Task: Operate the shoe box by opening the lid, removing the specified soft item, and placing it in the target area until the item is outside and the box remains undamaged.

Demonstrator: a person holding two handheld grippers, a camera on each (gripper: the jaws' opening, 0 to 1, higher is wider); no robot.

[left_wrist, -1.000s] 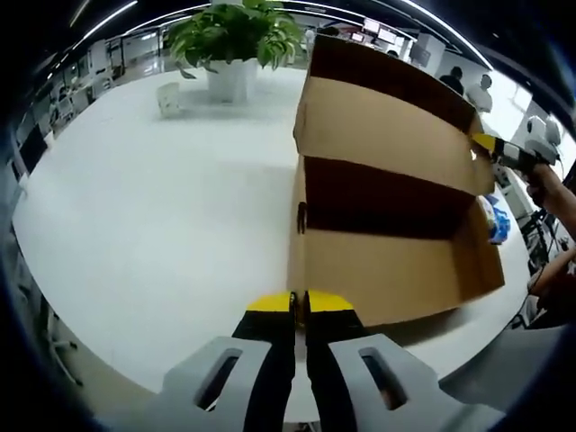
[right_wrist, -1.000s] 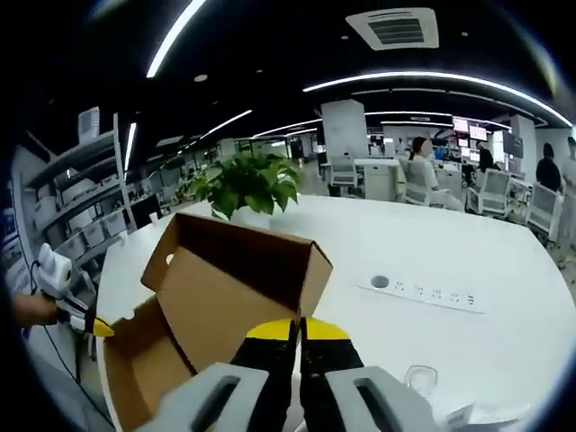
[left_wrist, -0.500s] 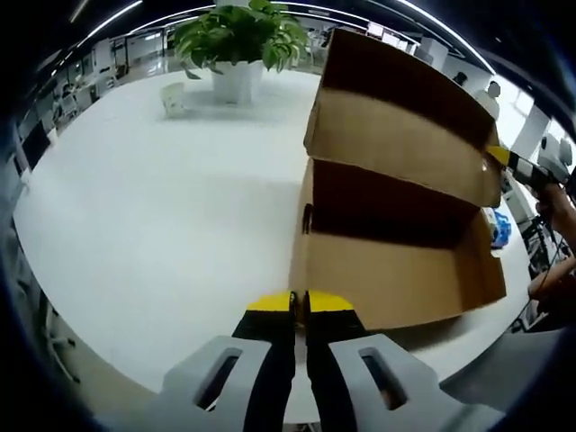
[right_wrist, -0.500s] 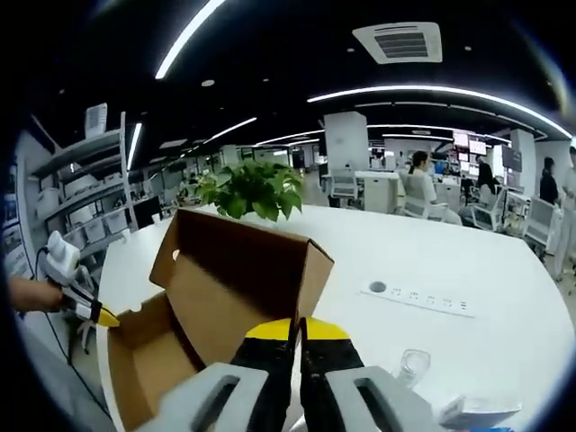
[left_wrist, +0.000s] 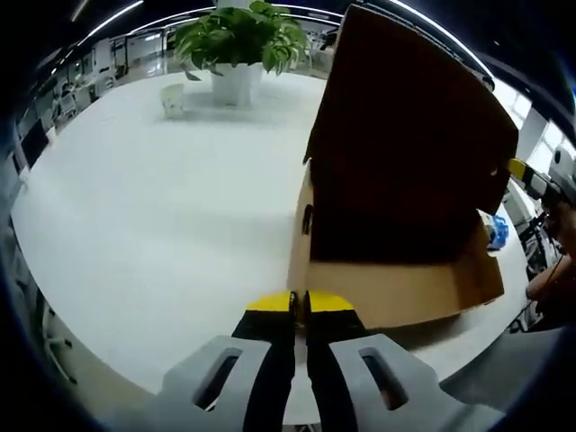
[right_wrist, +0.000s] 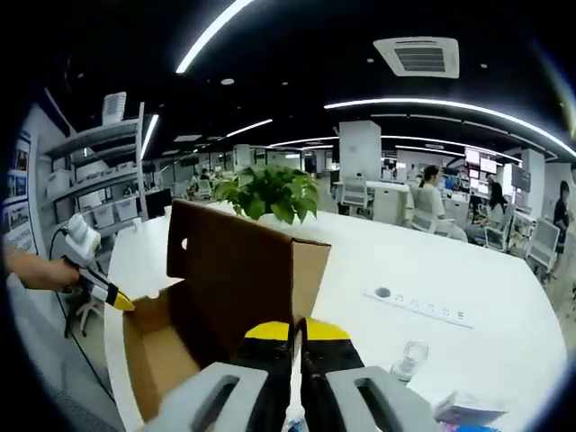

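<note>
A brown cardboard shoe box stands on the white table, its lid swung up nearly upright and its inside in dark shadow, so the contents are hidden. My left gripper is shut and empty, its tips right at the box's near lower corner. At the right, my right gripper meets the lid's free edge. In the right gripper view, my right gripper is shut at the lid's near edge, apparently pinching it. The left gripper is at the box's far corner, held by a hand.
A potted plant and a small white cup stand at the table's far side. A blue-white item lies beyond the box. A power strip, a clear glass and a white packet lie on the table. Shelves and seated people are behind.
The lid has swung from a slant to nearly upright, with my right gripper rising along its edge. My left gripper has stayed at the box's corner.
</note>
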